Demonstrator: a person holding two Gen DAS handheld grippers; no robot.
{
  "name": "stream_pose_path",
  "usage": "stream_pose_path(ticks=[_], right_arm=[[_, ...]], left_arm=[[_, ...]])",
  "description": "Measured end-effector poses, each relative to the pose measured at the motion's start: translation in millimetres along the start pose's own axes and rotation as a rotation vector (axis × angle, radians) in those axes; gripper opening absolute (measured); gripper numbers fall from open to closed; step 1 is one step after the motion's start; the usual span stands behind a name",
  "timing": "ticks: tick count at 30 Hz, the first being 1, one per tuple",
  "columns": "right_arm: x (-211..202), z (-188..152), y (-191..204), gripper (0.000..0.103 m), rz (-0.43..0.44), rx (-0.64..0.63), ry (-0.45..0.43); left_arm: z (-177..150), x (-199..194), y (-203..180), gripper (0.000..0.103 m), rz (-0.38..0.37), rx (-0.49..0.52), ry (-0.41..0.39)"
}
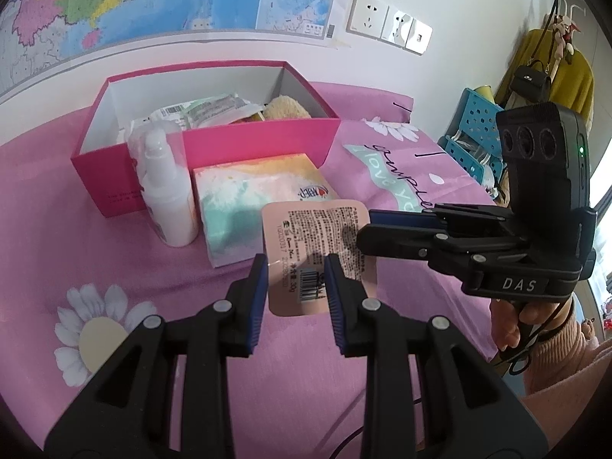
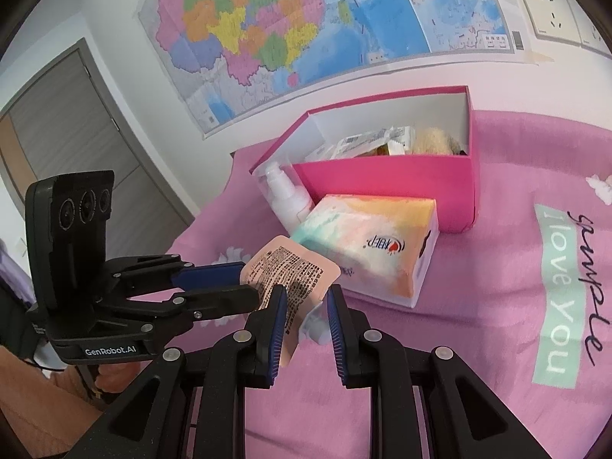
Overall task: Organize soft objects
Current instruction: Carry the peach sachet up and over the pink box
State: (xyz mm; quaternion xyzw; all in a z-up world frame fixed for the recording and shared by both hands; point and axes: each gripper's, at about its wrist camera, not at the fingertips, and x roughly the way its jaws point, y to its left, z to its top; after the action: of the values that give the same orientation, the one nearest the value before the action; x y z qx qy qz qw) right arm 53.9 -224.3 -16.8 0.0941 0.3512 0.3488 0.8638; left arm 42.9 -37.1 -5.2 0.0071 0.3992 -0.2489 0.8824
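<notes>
A flat pink pouch (image 1: pixel 306 229) (image 2: pixel 294 264) with printed text hangs just above the pink bedsheet, in front of a pastel tissue pack (image 1: pixel 248 191) (image 2: pixel 367 241). My right gripper (image 1: pixel 365 225) (image 2: pixel 306 294) comes in from the right and is shut on the pouch's edge. My left gripper (image 1: pixel 294 264) (image 2: pixel 252 281) has its jaws drawn narrow at the pouch's other side, and the pouch lies flat across its tips, not pinched. Behind stands an open pink box (image 1: pixel 248 141) (image 2: pixel 382 179) holding packets and a beige plush (image 1: pixel 287 107) (image 2: pixel 432 137).
A white pump bottle (image 1: pixel 168 195) (image 2: pixel 287 199) stands against the box's front left corner, beside the tissue pack. The wall with a map and sockets (image 1: pixel 386 19) runs right behind the box. A blue plastic rack (image 1: pixel 474 126) stands off the bed's right side.
</notes>
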Motion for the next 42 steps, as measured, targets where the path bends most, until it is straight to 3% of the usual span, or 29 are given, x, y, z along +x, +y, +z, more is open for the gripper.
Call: stream_pose_path(ticks=[42], right_arm=[[-8.3,45.8,-3.6,0.022,-0.014,-0.051,-0.088]], left_arm=[[41.7,4.2,5.9,0.031,0.023,0.004,-0.066]])
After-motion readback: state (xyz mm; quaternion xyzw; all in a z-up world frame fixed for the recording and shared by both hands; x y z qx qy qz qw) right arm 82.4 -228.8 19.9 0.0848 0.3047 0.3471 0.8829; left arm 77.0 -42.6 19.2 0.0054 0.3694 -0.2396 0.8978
